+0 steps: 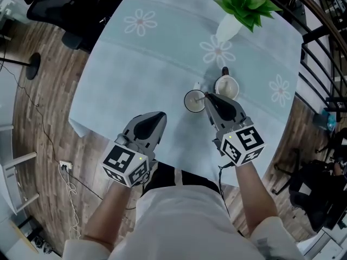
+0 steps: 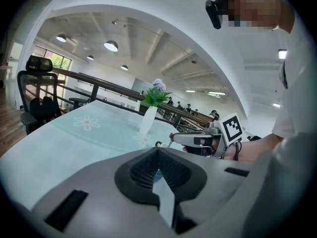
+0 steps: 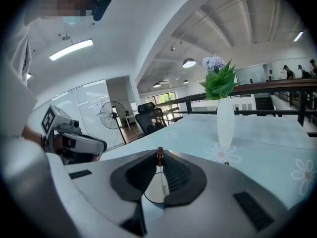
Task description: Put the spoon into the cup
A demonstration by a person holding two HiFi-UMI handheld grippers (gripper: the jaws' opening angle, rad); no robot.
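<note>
Spoon [image 3: 159, 156], seemingly light, stiff and thin, hangs pinched by its handle tip in the right gripper [image 1: 207, 96] over the cup [image 1: 187, 96]; left gripper [image 2: 158, 150] pressed together, empty.

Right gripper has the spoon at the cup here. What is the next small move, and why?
Probably ease the right gripper straight down a little, then open it. Its jaws pinch the spoon by the top end of its handle, and the cup sits directly beneath them, so the spoon seems lined up but not yet released.
</note>
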